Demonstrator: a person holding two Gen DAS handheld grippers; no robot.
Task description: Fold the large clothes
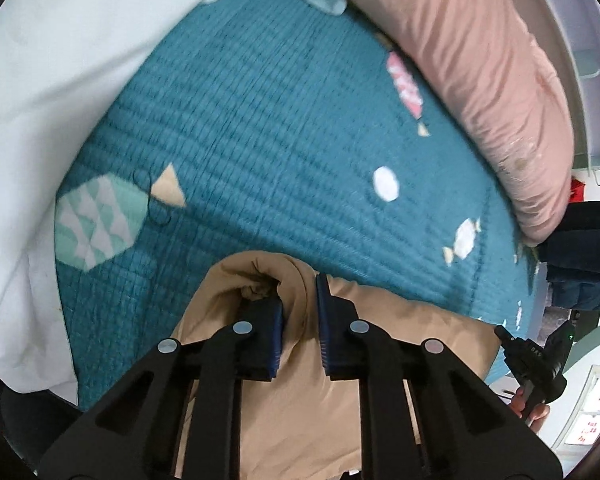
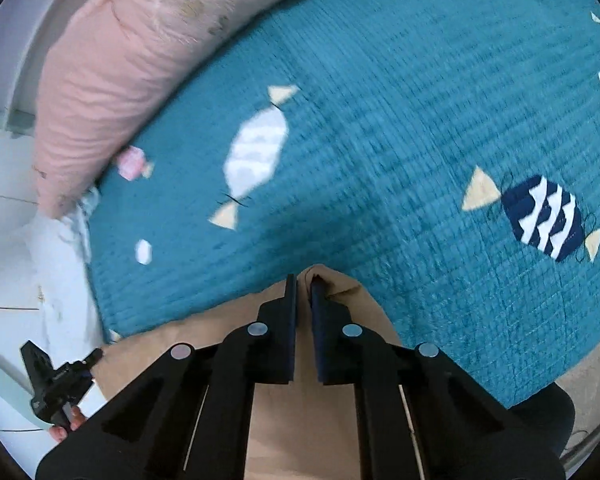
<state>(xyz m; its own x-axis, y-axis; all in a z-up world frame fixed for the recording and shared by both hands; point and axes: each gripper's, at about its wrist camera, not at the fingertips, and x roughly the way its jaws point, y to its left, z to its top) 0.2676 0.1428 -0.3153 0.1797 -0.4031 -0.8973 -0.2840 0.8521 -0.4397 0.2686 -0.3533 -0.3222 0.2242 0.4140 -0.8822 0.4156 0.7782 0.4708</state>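
Two corners of the tan garment [image 1: 300, 400] are being pinched on the teal bedspread [image 1: 280, 140], left gripper [image 1: 300, 308] and right gripper [image 2: 303, 308] jaws clamped on cloth, and probably both should be lifted evenly.

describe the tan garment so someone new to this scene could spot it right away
Start from the teal quilted bedspread printed with candy shapes. At its near edge lies the tan garment, a plain beige cloth bunched at the corners. It is the only unpatterned tan fabric there, unlike the long pink pillow and the white bedding at the sides.
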